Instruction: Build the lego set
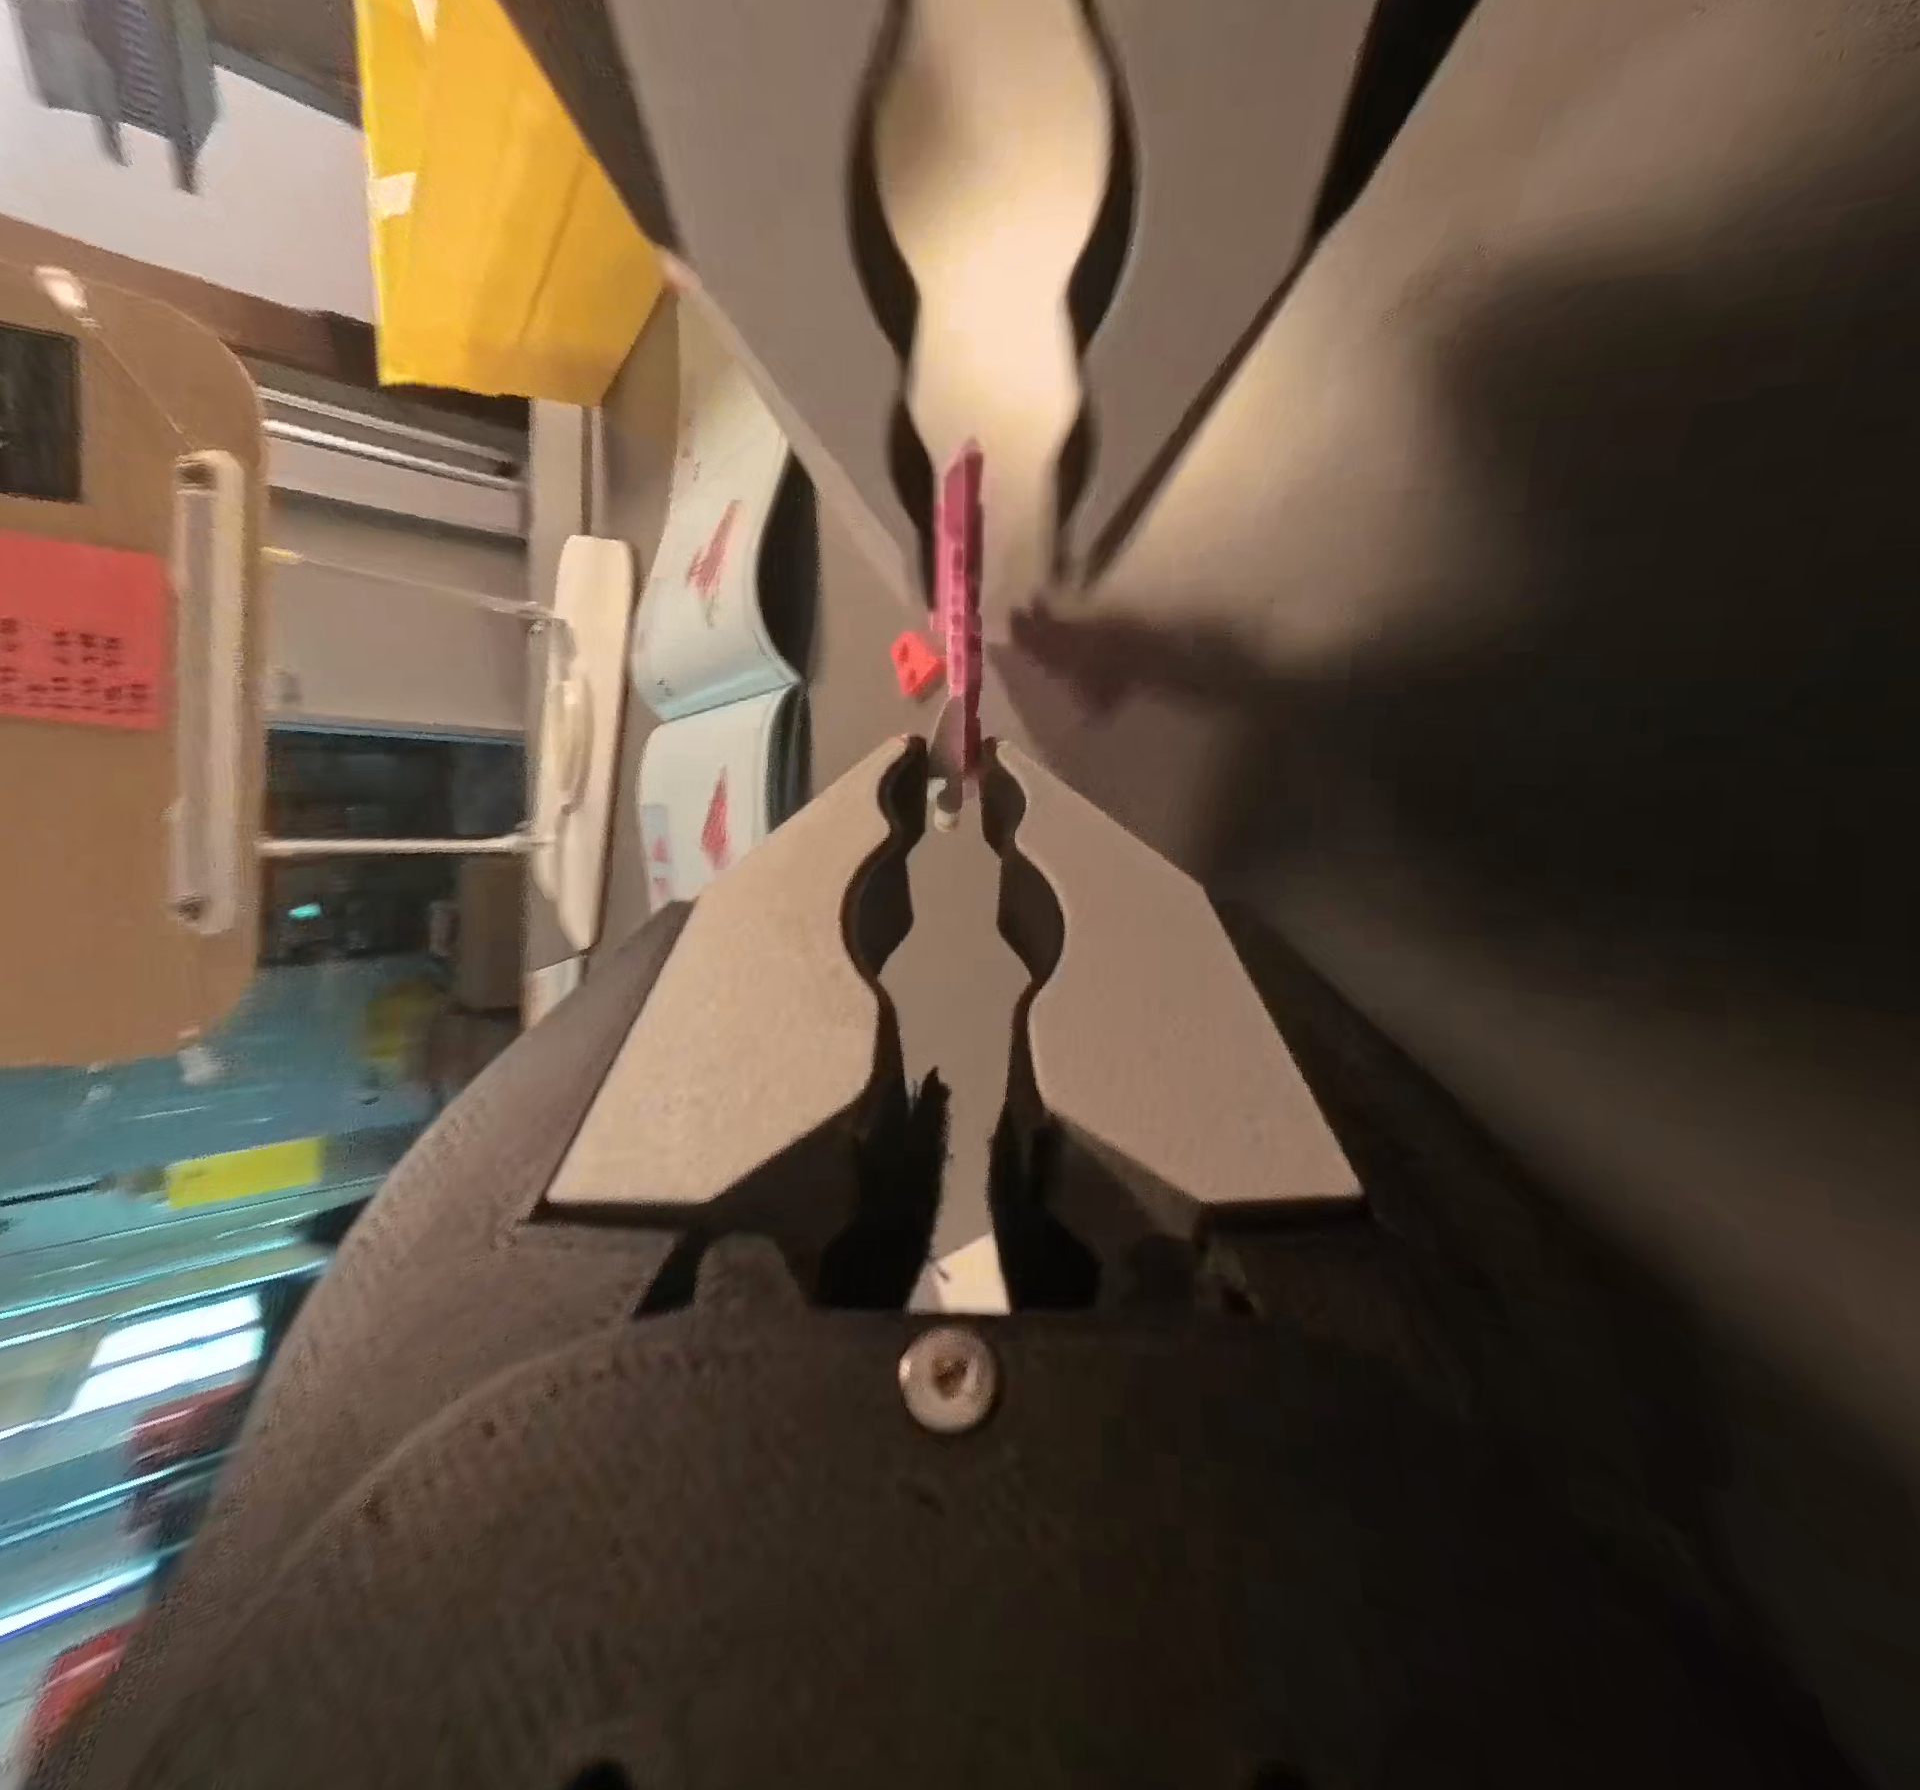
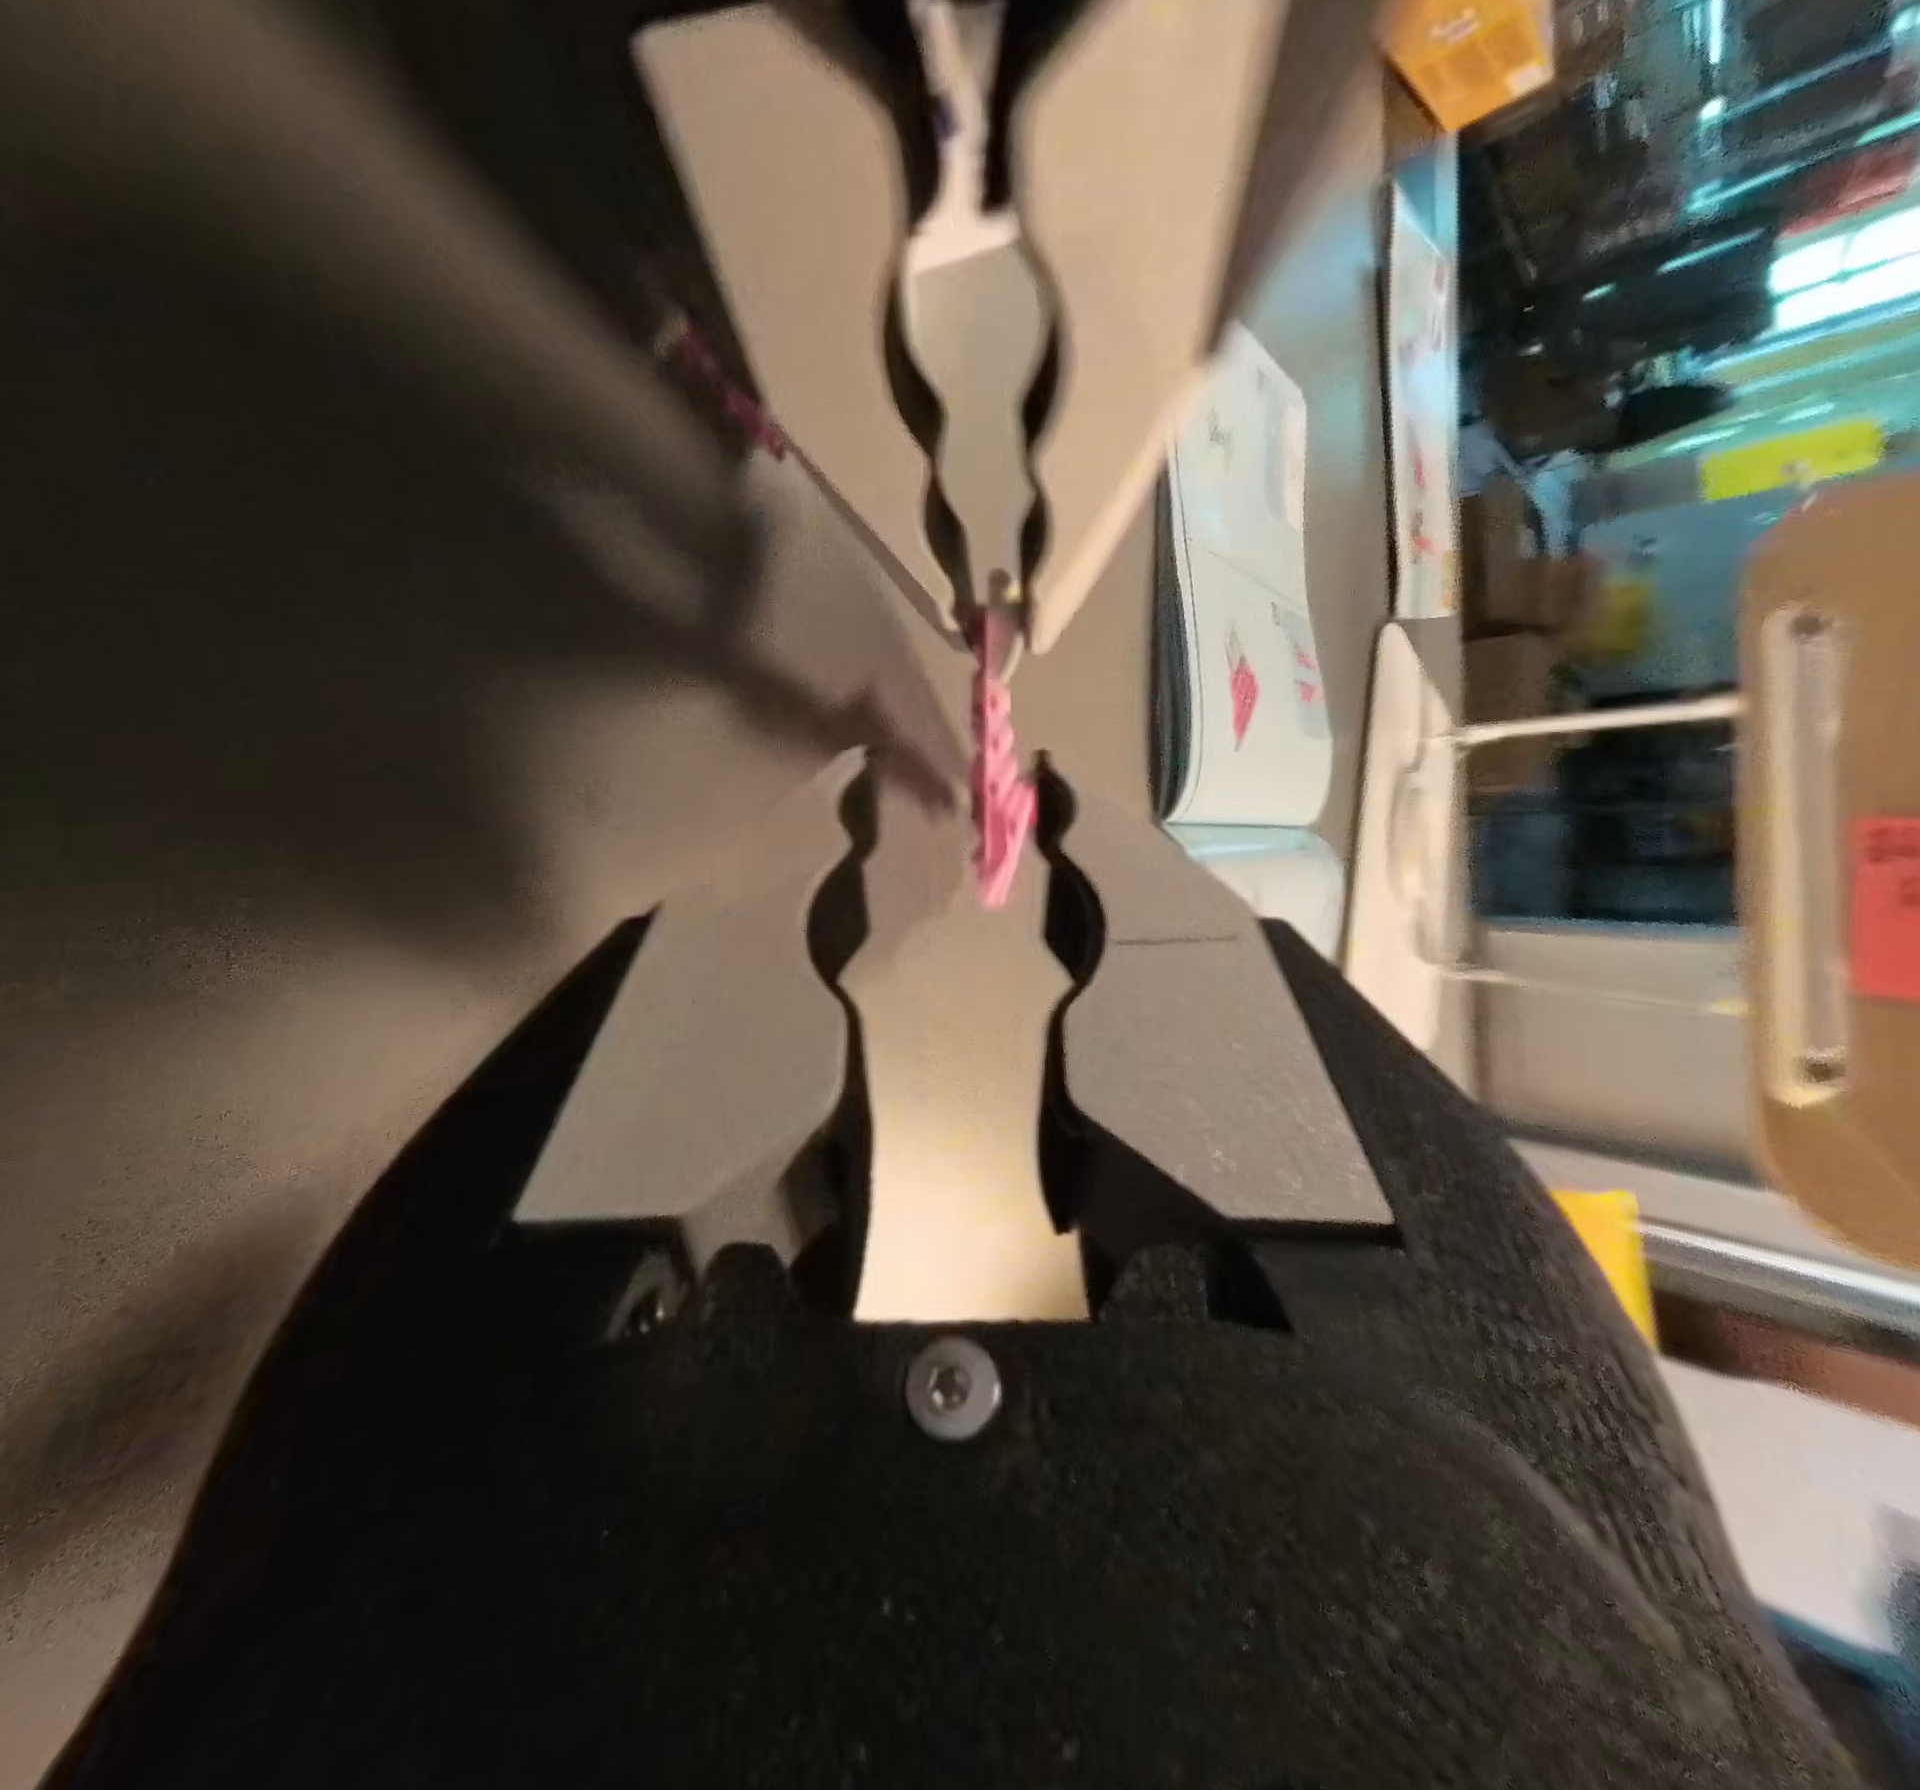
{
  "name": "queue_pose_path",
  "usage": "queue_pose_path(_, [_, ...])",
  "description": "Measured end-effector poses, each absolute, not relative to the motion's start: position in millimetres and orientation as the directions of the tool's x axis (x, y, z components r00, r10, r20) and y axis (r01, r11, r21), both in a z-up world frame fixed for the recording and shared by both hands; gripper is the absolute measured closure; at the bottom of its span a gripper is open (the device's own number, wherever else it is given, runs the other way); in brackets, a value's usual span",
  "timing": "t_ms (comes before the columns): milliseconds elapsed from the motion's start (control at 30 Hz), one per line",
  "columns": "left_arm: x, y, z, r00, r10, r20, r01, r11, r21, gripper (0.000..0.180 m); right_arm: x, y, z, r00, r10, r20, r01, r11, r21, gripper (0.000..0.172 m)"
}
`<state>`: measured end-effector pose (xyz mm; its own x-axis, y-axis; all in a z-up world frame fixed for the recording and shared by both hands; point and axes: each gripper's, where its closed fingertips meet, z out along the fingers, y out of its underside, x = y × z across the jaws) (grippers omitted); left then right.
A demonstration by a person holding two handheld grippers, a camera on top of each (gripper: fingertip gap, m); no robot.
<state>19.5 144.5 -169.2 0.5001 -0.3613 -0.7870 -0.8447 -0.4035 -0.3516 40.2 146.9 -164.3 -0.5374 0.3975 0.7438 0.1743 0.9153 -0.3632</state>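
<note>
Left claw [image 1: 958, 772] pinches one end of a thin pink studded plate [image 1: 960, 587], pads tight on it. Right claw [image 2: 951, 764] faces it tip to tip, spread; the plate's other end sits between its fingers, against the right one, left one apart. Small red brick [image 1: 914, 672] just beside the plate on the grey worktop [image 1: 1351, 452]. Open booklet [image 1: 717, 618] near, yellow bag [image 1: 488, 182] farther off.

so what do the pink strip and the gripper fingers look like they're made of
Pink strip: likely moulded plastic, studded like a toy brick plate, fairly matte; blur leaves it open. The left gripper pinches its end. Fingers: flat, matte grey faces with wavy black inner pads, probably printed plastic or coated metal.
</note>
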Motion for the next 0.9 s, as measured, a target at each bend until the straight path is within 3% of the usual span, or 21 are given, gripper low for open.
queue_pose_path(67, [8.6, 137.0, -168.8, 0.419, -0.331, -0.845, -0.875, -0.396, -0.279, 0.171, 39.1, 158.0, -154.1, -0.512, 0.581, 0.632, 0.252, 0.805, -0.537, 0.120])
queue_pose_path(133, [2.9, 128.3, -168.0, 0.367, -0.307, -0.878, -0.894, -0.379, -0.240, 0.171, 35.1, 176.1, -141.3, -0.447, 0.793, 0.415, 0.331, 0.577, -0.746, 0.121])
queue_pose_path(200, [0.9, 121.1, -166.3, 0.345, -0.285, -0.894, -0.901, -0.368, -0.231, 0.171, 26.6, 198.0, -131.7, -0.340, 0.924, 0.174, 0.377, 0.303, -0.875, 0.127])
queue_pose_path(300, [1.9, 114.2, -160.4, 0.331, -0.240, -0.912, -0.908, -0.345, -0.239, 0.171, 15.5, 221.2, -149.9, -0.215, 0.975, 0.048, 0.489, 0.150, -0.859, 0.125])
queue_pose_path(567, [-12.3, 109.9, -160.9, 0.340, -0.198, -0.919, -0.894, -0.373, -0.250, 0.171, -13.2, 202.8, -187.4, -0.246, 0.953, 0.177, 0.612, 0.294, -0.734, 0.112])
queue_pose_path(800, [-14.3, 109.8, -160.5, 0.379, -0.182, -0.907, -0.882, -0.369, -0.294, 0.172, -10.0, 240.4, -186.8, -0.159, 0.949, 0.274, 0.670, 0.307, -0.676, 0.119])
queue_pose_path(900, [-12.9, 110.2, -160.5, 0.391, -0.180, -0.902, -0.881, -0.358, -0.311, 0.172, -8.5, 229.7, -182.7, -0.179, 0.974, 0.136, 0.651, 0.222, -0.726, 0.126])
